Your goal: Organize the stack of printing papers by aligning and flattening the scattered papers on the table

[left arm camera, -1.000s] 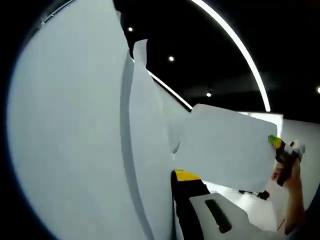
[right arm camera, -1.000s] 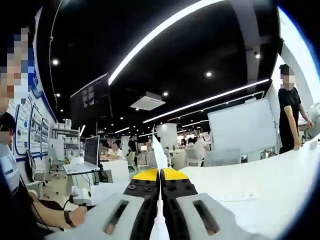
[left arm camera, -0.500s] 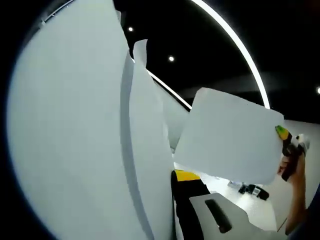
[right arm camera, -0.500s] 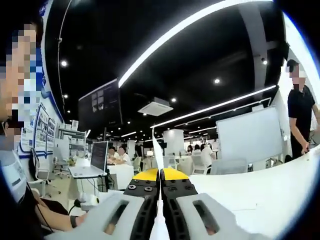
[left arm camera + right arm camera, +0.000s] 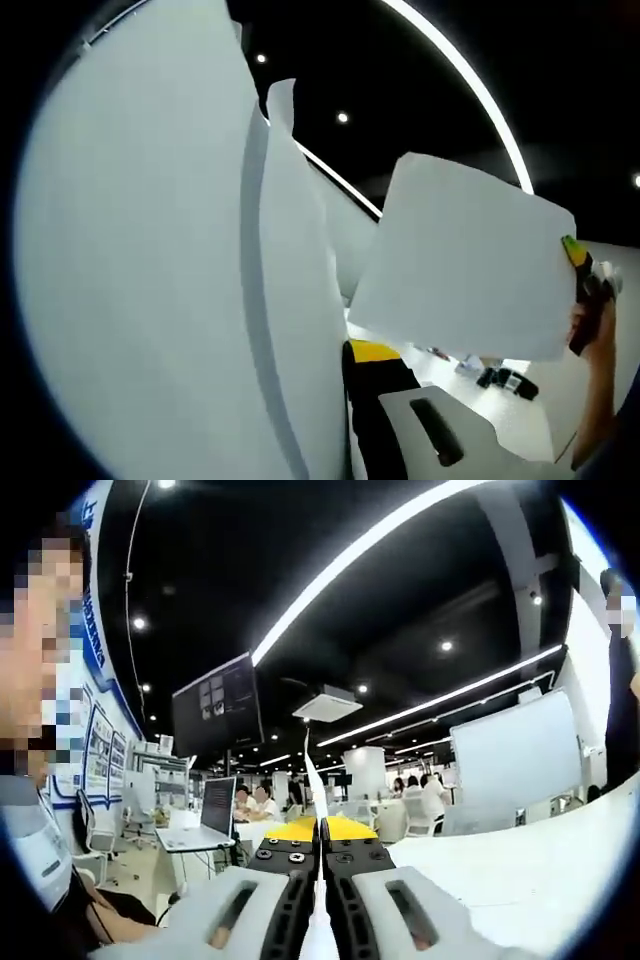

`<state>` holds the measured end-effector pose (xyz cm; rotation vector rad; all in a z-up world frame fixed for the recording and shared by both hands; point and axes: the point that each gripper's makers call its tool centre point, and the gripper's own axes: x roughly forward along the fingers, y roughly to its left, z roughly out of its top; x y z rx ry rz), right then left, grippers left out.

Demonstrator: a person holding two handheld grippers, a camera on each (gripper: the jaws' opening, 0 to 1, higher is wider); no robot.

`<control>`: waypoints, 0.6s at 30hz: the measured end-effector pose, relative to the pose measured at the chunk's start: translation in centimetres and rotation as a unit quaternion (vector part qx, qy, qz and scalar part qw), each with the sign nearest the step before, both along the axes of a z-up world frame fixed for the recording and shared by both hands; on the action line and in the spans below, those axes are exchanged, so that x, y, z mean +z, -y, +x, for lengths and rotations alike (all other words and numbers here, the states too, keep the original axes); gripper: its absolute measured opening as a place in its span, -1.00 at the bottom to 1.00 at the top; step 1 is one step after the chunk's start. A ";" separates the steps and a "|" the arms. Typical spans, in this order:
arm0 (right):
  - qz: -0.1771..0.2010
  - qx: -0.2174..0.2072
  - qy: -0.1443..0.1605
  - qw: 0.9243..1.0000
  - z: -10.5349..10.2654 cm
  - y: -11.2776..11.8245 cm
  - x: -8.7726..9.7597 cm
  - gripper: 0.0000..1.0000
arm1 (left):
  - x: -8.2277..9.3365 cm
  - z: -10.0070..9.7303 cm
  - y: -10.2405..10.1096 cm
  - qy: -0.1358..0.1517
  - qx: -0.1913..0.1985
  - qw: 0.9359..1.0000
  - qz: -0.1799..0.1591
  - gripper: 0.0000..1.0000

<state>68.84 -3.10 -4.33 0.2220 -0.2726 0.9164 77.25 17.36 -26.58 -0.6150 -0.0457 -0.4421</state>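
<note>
Paper stack (image 5: 140, 270) walls off my left gripper's whole left side; raised sheet (image 5: 465, 265) blocks ahead-right. Right gripper: open air ahead, bare white table (image 5: 520, 865) to the right.

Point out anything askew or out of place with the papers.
The sheets are off the table and unaligned. The right hand-held gripper pinches one tilted sheet by its edge, apart from the bowed, fanned papers at the left hand-held gripper.

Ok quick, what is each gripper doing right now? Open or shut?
Left gripper: shut on the bunch of white papers.
Right gripper: shut on a single sheet of paper, seen edge-on between its jaws.
</note>
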 end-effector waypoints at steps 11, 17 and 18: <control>0.030 0.012 -0.018 0.999 0.9 0.3 -0.4 -1.00 | 0.0 -0.1 0.0 0.000 0.000 1.000 0.000 -0.87; 0.034 0.014 -0.042 0.998 1.9 -0.3 -2.2 -1.00 | 0.1 -0.1 0.0 0.000 0.000 1.000 -0.002 -0.87; 0.033 0.014 -0.044 0.998 2.0 -0.3 -2.5 -1.00 | 0.1 -0.1 0.0 0.000 0.000 1.000 -0.002 -0.87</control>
